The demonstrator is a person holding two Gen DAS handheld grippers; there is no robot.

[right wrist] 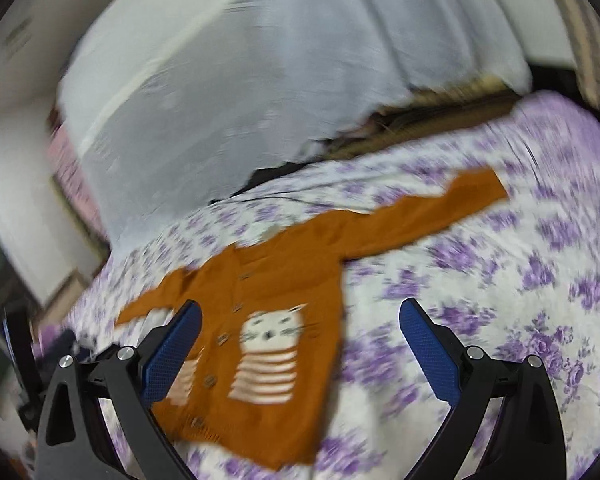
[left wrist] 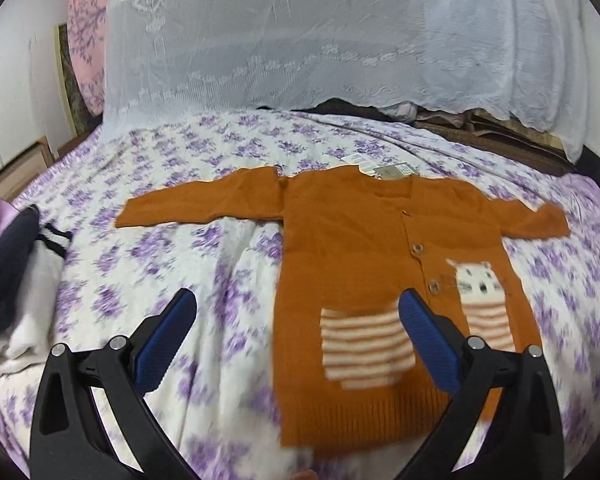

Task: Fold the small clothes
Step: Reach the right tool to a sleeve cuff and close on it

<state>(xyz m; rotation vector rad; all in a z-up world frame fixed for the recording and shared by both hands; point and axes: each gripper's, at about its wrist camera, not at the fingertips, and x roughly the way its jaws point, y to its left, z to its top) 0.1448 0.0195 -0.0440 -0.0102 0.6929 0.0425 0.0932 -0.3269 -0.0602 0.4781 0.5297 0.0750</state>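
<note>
A small orange knit cardigan [left wrist: 340,248] lies flat and face up on the bed, both sleeves spread out, with buttons, a striped pocket [left wrist: 364,348] and a white cat patch. My left gripper [left wrist: 298,312] is open and empty, hovering over the cardigan's lower left hem area. In the right wrist view the cardigan [right wrist: 284,280] appears blurred and tilted, its right sleeve stretching up-right. My right gripper [right wrist: 300,320] is open and empty above the cardigan's lower right side.
The bed has a white sheet with purple flowers [left wrist: 180,248]. A pile of dark and white clothes [left wrist: 16,280] lies at the left edge. A white lace cover [left wrist: 320,40] drapes over stacked items behind the bed.
</note>
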